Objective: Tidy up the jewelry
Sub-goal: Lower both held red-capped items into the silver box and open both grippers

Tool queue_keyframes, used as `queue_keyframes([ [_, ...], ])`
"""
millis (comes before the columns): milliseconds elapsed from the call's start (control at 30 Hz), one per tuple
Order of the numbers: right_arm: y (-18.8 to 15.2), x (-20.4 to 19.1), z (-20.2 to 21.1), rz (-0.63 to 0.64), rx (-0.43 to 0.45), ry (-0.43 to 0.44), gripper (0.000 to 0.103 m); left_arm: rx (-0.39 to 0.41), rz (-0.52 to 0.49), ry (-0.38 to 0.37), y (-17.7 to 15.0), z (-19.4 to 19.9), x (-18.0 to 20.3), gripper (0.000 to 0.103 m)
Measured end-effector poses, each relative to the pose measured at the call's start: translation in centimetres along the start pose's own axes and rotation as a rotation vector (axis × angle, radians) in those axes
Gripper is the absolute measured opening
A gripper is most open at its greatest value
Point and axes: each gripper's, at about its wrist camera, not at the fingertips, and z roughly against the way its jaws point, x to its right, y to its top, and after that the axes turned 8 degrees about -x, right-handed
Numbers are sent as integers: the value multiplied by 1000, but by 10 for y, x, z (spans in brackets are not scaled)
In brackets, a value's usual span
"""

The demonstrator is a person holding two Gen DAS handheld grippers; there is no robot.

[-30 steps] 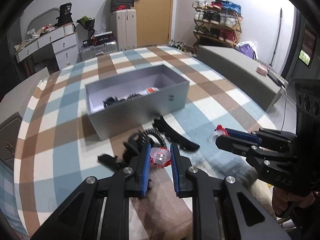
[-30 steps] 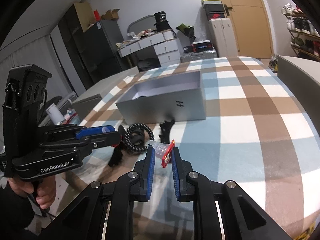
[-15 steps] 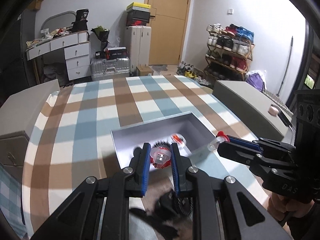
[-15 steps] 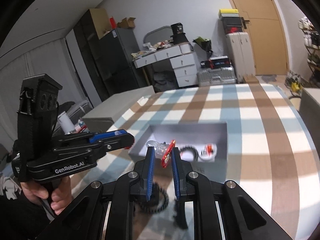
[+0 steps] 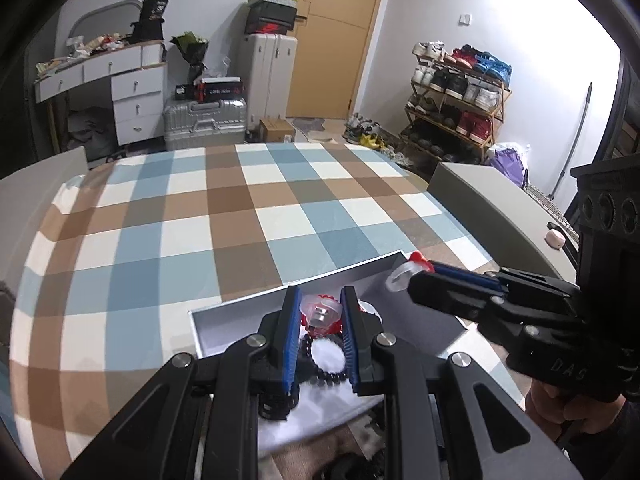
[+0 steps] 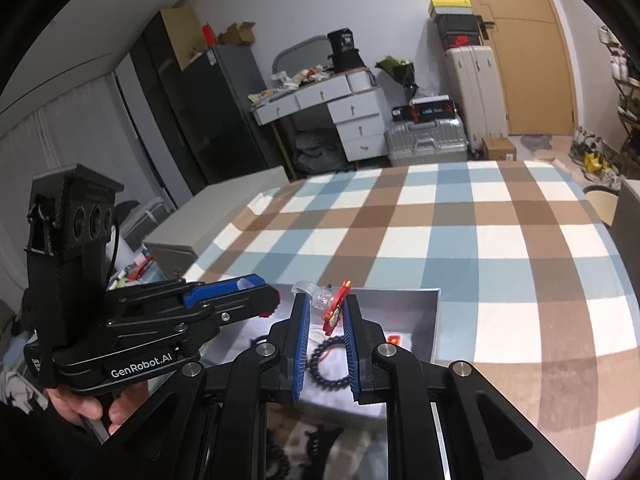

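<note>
Both fingers' pairs (image 5: 320, 316) (image 6: 326, 312) pinching red-and-clear rings (image 5: 321, 314) above checked tablecloth (image 5: 240, 216), cluttered bedroom.

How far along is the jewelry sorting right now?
Done: a black bead bracelet and a small red piece lie in the grey box. In hand: each tool, left and right, grips a red-and-clear ring over it. Left: dark pieces on the table.

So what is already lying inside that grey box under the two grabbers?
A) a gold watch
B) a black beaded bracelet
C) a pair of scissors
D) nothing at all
B: a black beaded bracelet lies on the pale floor of the grey box, seen between the right gripper's blue pads.
</note>
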Motion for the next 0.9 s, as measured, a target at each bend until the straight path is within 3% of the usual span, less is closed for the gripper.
queue_keyframes([
  [300, 0, 13, -29, -15, -64, -5, 16, -54, -19, -33, 2, -20, 2, 14],
  [600, 1, 24, -29, -59, -56, 11, 18, -64, 52, -75, 4, -20, -9, 15],
  [733, 2, 20, -15, -59, -14, 13, 28, -49, 60, -46, 3, -11, -9, 42],
  [900, 1, 12, 5, -53, 23, -7, 40, -20, 75, -29, 0, 3, -9, 44],
])
